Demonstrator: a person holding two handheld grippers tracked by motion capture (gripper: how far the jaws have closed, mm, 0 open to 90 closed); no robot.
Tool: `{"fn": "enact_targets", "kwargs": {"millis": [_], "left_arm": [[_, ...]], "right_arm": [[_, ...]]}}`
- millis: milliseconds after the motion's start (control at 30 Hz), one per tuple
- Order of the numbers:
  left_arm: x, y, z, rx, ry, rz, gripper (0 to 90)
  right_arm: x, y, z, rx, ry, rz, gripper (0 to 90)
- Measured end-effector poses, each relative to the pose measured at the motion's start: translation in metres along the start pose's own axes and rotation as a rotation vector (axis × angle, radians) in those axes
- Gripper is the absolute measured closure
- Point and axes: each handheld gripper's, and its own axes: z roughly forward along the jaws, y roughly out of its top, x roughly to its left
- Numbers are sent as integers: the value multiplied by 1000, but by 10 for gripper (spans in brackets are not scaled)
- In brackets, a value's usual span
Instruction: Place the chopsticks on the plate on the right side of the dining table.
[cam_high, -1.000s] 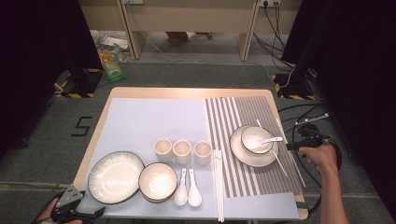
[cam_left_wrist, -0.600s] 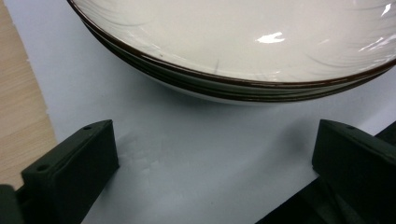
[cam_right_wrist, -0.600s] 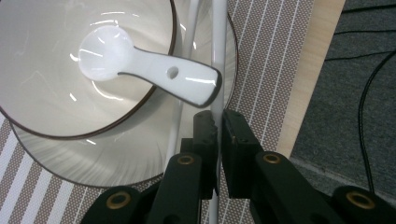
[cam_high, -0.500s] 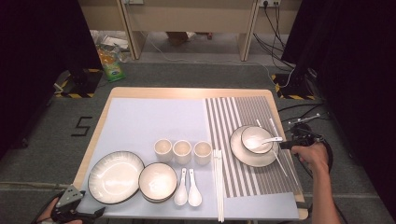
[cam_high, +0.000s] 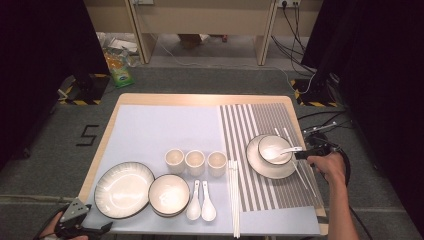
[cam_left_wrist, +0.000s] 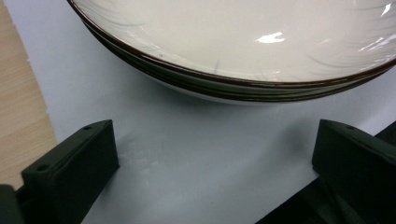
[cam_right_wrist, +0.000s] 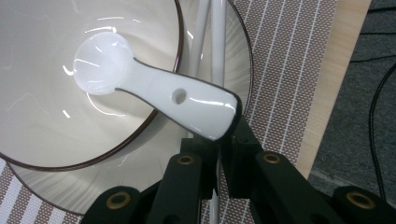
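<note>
White glossy ceramic spoon (cam_right_wrist: 154, 88), handle pierced by one small hole. Its bowl end lies inside the dark-rimmed bowl (cam_right_wrist: 56, 140) on the plate (cam_high: 260, 167) on the striped mat (cam_high: 260, 125). Right gripper (cam_right_wrist: 219, 144) is clamped on the handle's tip. Left gripper (cam_left_wrist: 210, 154) stands agape, holding nothing, just short of the large plate (cam_left_wrist: 233, 42).

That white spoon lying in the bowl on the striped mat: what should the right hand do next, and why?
Probably open the tongs and back away: they are shut on the spoon handle, while its scoop already lies inside the bowl.
</note>
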Motion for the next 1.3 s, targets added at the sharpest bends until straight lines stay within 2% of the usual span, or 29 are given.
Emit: {"fn": "enact_targets", "kwargs": {"millis": [400, 667, 933, 1167, 1200, 1233, 1300], "left_arm": [[0, 1, 0, 6, 0, 1, 0], [0, 0, 0, 1, 1, 0, 0], [0, 1, 0, 7, 0, 0, 0], [0, 0, 0, 1, 2, 0, 0], [0, 0, 0, 1, 2, 0, 0], [0, 0, 0, 5, 0, 1, 0], [0, 0, 0, 6, 0, 1, 0]], "right_arm": [[-1, 0, 11, -14, 8, -6, 844], [-3, 2, 14, -33, 16, 10, 844], [-4, 1, 15, -43, 20, 2, 834], [-4, -1, 13, -48, 26, 15, 800], [-4, -1, 12, -50, 26, 3, 799], [-3, -2, 12, -46, 30, 14, 799], [-3, -3, 11, -45, 30, 2, 801]]}}
